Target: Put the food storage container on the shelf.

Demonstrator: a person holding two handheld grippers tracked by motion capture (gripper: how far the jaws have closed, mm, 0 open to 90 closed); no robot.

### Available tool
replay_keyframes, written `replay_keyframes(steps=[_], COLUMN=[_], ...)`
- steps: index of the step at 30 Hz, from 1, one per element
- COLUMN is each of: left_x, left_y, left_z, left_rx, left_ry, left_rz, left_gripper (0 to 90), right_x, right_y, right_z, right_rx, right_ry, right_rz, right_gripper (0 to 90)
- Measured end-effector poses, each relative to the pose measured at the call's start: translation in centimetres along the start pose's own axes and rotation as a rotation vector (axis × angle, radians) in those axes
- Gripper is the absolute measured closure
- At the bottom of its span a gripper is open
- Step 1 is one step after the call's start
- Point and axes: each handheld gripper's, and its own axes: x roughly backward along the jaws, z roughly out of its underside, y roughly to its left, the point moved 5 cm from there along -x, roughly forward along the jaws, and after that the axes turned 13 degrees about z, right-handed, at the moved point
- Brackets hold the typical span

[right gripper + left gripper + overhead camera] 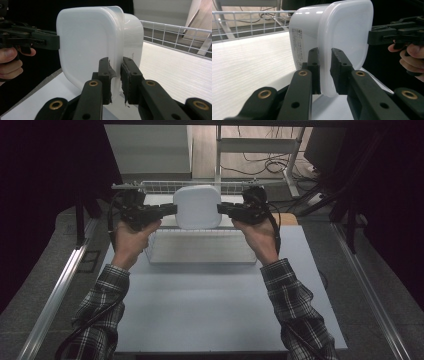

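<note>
Wire basket point(200, 185) behind glossy rounded container point(197, 206).

A pale grey tabletop point(220, 310) fills the middle of the high view, its surface matte and evenly lit. Dark speckled floor point(30, 320) runs along both sides, crossed by metal rails point(55, 295) that angle toward the far end. Beyond the tabletop stands a white cabinet point(150, 147) and a light metal frame point(260, 145), with black cables point(270, 165) looped on a wooden floor point(205, 147) behind — the brightest patch here. Black curtains point(45, 165) close off left and right.
</note>
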Motion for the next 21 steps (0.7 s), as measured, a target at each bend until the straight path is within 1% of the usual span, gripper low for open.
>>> replay_keyframes(steps=[1,4,7,13,16,18,20,21], left_x=[-0.2,-0.4,-0.7,-1.4,-1.5,-1.7,-1.8,-2.0], left_y=[0.3,0.6,0.9,1.1,1.0,0.9,1.0,1.1], left_z=[-0.1,-0.2,-0.2,-0.3,-0.5,-0.5,-0.6,-0.7], left_rx=[0.004,0.010,0.021,0.031,0.028,0.022,0.016,0.014], left_ry=[0.005,0.005,0.008,0.009,0.009,0.011,0.017,0.018], left_rz=[-0.014,-0.022,-0.020,-0.010,-0.004,-0.004,-0.011,-0.017], left_gripper=[77.9,77.4,74.5,70.8,69.9,67.0,66.0,64.5], right_x=[-0.4,-0.7,-1.2,-1.7,-2.0,-2.1,-2.2,-2.4], right_y=[-0.1,-0.1,-0.4,-0.9,-1.3,-1.4,-1.5,-1.5], right_z=[0.0,0.0,0.0,0.2,0.3,0.4,0.4,0.4], right_rx=[-0.008,-0.013,-0.017,-0.033,-0.054,-0.060,-0.060,-0.068], right_ry=[0.008,0.012,0.030,0.039,0.033,0.029,0.023,0.015], right_rz=[0.002,0.004,0.012,0.027,0.027,0.023,0.023,0.020], right_gripper=[77.9,77.8,77.4,76.0,74.7,73.2,71.8,70.1])
